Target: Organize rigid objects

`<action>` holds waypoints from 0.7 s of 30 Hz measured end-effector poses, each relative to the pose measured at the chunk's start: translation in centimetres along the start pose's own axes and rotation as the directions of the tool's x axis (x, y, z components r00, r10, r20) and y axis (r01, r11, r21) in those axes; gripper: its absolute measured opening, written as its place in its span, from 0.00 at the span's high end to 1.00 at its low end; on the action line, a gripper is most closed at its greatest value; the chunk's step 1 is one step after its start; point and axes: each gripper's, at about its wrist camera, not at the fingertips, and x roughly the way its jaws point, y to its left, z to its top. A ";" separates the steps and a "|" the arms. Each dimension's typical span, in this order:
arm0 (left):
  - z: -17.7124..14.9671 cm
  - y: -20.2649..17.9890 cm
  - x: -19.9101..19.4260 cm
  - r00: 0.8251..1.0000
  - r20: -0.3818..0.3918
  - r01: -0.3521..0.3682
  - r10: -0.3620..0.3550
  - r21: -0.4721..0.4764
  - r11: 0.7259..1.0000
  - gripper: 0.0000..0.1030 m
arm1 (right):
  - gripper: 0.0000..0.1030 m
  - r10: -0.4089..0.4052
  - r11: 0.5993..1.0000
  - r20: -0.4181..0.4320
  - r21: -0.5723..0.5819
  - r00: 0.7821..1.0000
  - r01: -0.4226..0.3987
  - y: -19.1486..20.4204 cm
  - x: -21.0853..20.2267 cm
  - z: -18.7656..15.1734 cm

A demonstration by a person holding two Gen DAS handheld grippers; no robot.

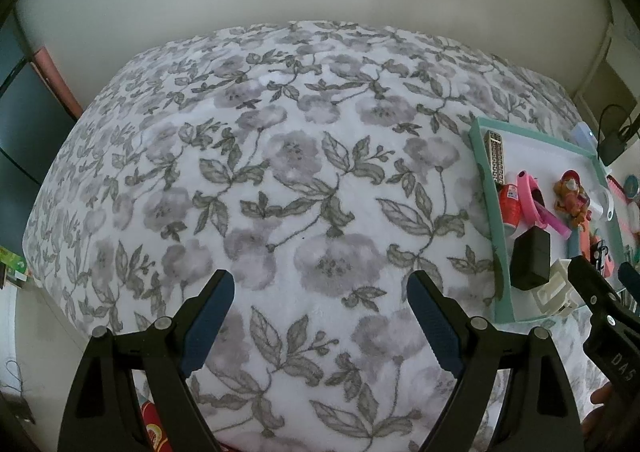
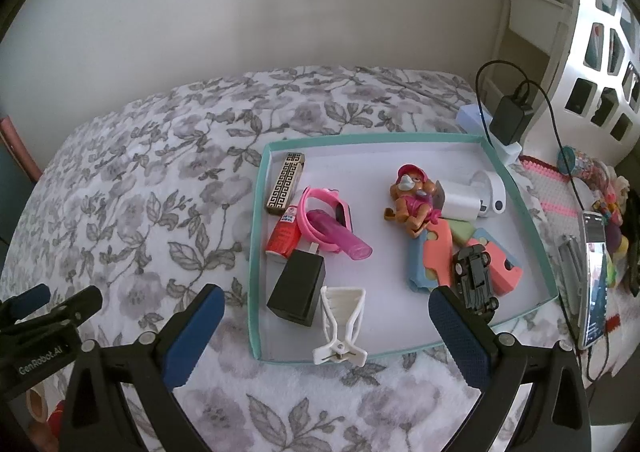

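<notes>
Both tongs spread wide, nothing held. Left tongs (image 1: pixel 320 316) hover over bare floral bedspread (image 1: pixel 280 172), with the tray at their 3 o'clock; likely parked out of the way while the right side works.

Right tongs (image 2: pixel 326 328) point straight at the teal tray (image 2: pixel 256 252) on the bed. Contents look loosely sorted already:
- 9–10 o'clock side: patterned metal bar (image 2: pixel 286 180), red mini can (image 2: pixel 284 234), pink band (image 2: pixel 316 220) draped over a magenta tube (image 2: pixel 344 236), black charger block (image 2: pixel 298 288).
- 6 o'clock edge: white clip (image 2: pixel 342 326), nearest the right tongs, my guess for next pick.
- Centre to 3 o'clock: cartoon figure (image 2: pixel 412 200), white adapter (image 2: pixel 468 200), foam puzzle pieces (image 2: pixel 432 256), toy car (image 2: pixel 476 280) sitting on top of them.

Car is partly hidden behind the right finger. Low tray wall suits a top-down grab.
</notes>
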 end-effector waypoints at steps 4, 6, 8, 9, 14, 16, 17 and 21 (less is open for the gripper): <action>0.0 0.0 0.2 1.000 -0.007 -0.001 0.001 0.002 1.000 0.14 | 0.00 -0.003 1.000 -0.003 -0.002 1.000 0.003 -0.1 0.1 0.1; 0.0 0.0 0.3 1.000 -0.009 -0.003 0.003 0.005 1.000 0.14 | 0.00 -0.004 1.000 -0.002 -0.002 1.000 0.004 0.0 0.1 0.1; 0.0 0.1 0.3 1.000 -0.009 -0.002 0.002 0.006 1.000 0.14 | 0.00 -0.004 1.000 -0.003 -0.005 1.000 0.004 -0.1 0.1 0.1; 0.0 0.1 0.3 1.000 -0.008 -0.002 0.003 0.006 1.000 0.14 | 0.00 -0.004 1.000 -0.003 -0.006 1.000 0.004 -0.1 0.1 0.1; 0.0 0.1 0.3 1.000 -0.010 -0.001 0.001 0.006 1.000 0.14 | 0.00 -0.008 1.000 -0.003 -0.010 1.000 0.008 -0.1 0.2 0.0; 0.0 0.1 0.3 1.000 -0.010 -0.003 0.003 0.007 1.000 0.14 | 0.00 -0.009 1.000 -0.002 -0.011 1.000 0.009 -0.1 0.2 0.0; 0.0 0.1 0.3 1.000 -0.010 -0.003 0.003 0.006 1.000 0.14 | 0.00 -0.008 1.000 -0.003 -0.011 1.000 0.008 0.0 0.2 0.1; 0.0 0.1 0.3 1.000 -0.009 -0.002 0.002 0.007 1.000 0.14 | 0.00 -0.008 1.000 -0.003 -0.012 1.000 0.008 0.0 0.2 0.1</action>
